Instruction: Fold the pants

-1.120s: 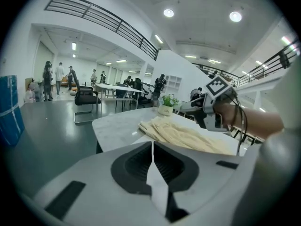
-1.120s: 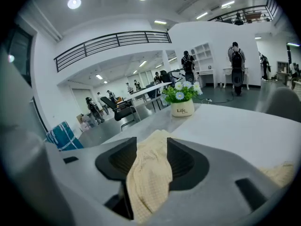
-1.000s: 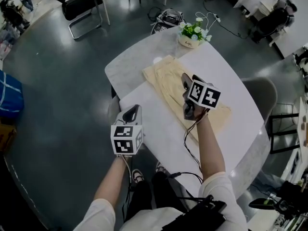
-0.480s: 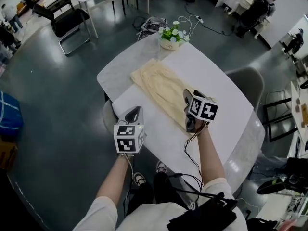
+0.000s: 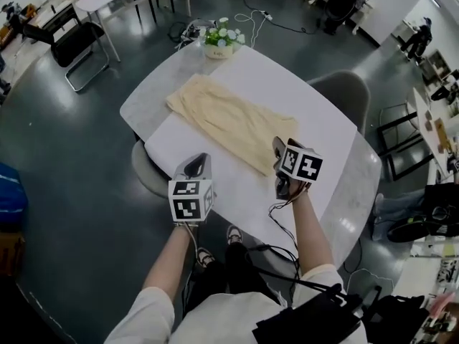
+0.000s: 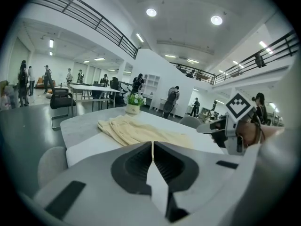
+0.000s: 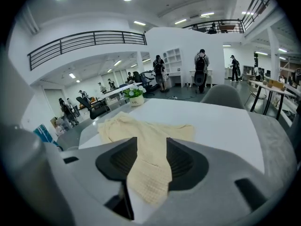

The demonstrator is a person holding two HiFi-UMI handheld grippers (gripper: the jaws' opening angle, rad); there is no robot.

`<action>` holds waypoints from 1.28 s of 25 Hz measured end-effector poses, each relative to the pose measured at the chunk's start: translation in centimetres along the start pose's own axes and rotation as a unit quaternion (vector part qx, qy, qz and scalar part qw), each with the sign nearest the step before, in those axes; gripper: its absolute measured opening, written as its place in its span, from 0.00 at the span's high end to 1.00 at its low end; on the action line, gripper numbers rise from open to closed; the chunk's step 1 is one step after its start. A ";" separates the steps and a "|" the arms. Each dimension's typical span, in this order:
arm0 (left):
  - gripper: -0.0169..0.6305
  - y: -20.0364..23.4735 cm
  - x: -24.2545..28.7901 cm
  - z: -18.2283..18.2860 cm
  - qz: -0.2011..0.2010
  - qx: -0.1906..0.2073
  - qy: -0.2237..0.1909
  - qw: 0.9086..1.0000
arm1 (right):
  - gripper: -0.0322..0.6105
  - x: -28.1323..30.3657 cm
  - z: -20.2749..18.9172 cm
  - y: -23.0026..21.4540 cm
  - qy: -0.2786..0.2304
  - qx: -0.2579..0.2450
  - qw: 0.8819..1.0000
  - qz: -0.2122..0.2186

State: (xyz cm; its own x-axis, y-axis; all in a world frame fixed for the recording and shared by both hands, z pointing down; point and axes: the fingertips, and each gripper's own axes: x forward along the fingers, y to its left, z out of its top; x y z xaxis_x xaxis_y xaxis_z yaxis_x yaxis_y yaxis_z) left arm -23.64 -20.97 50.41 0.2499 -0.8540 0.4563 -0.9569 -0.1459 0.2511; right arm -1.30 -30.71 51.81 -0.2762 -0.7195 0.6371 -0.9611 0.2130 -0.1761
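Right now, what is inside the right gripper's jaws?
A cream strip of the pants fills the right gripper, running back onto the white table. The cloth covers the jaw faces behind it.

— Entry one: pale-yellow cloth pants [image 5: 222,124]. Change?
— A second ago their near end spread past my right gripper [image 5: 277,147], toward the right of the white rounded table [image 5: 287,92]. Now it stops at my jaws, which are closed on it.
— Entry two: right gripper?
— It was over mid-cloth. It is now at the cloth's near end.
— Entry three: view?
— My head has drawn back, so the whole tabletop shows.
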 end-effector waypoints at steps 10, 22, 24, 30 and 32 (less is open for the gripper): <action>0.95 -3.0 2.3 -3.9 -0.011 0.005 0.033 0.999 | 0.66 0.6 -4.8 -5.3 0.026 0.034 0.999 -0.019; 0.95 -3.5 7.0 -8.4 -0.001 -0.012 0.070 0.997 | 0.68 6.5 -7.1 -7.4 0.052 0.063 0.997 0.008; 0.95 -3.5 7.8 -8.5 0.000 -0.011 0.071 0.997 | 0.69 7.3 -6.9 -7.6 0.053 0.067 0.996 0.010; 0.95 -3.5 9.1 -8.9 0.001 0.000 0.074 0.997 | 0.74 9.2 -7.0 -7.6 0.065 0.062 0.996 0.013; 0.95 -3.6 9.2 -9.0 0.000 0.000 0.074 0.997 | 0.75 9.4 -7.2 -7.6 0.069 0.059 0.996 0.012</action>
State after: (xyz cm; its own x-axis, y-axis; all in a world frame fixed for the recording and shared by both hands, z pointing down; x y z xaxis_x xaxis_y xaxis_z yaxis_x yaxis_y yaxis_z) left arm -16.54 -23.81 61.40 0.2682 -0.7709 0.5778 -0.9571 -0.1451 0.2507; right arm 3.50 -34.38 64.53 -0.3040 -0.6163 0.7265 -0.9504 0.1440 -0.2755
